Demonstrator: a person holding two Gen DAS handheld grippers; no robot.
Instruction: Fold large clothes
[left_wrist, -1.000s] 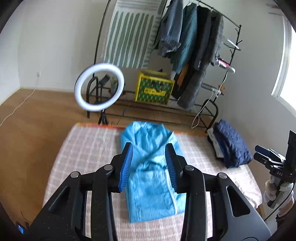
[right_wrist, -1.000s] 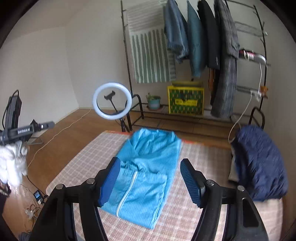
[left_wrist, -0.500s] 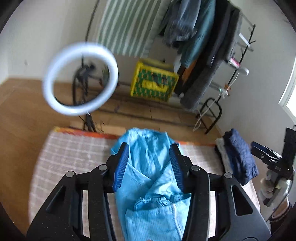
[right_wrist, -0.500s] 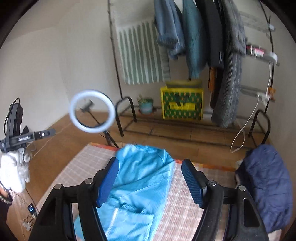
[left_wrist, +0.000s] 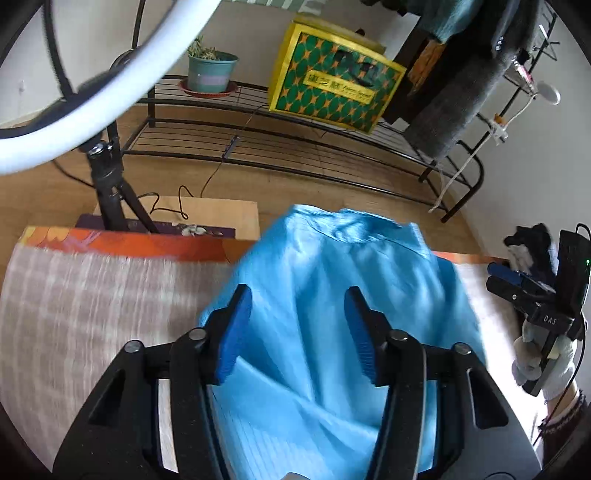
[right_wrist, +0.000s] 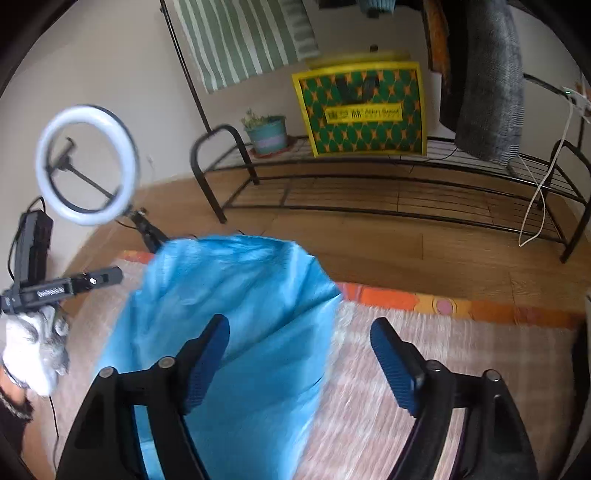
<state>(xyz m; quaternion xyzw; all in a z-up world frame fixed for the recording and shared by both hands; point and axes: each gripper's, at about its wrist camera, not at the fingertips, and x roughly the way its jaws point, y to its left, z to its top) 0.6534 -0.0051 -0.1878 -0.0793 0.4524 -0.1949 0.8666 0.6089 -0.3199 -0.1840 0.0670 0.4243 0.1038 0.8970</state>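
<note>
Both spread, nothing pinched, jaws just opening: left hand-held gripper (left_wrist: 297, 332) and right hand-held gripper (right_wrist: 299, 363) over the blue garment (left_wrist: 332, 295) on the checked mat (left_wrist: 92, 302), probably for its far-end corners.

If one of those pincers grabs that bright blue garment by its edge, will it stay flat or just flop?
Probably flop: the blue garment already lies in soft creases. It looks thin, so likely light. Its slight sheen hints it may slide over the checked mat when pushed.
</note>
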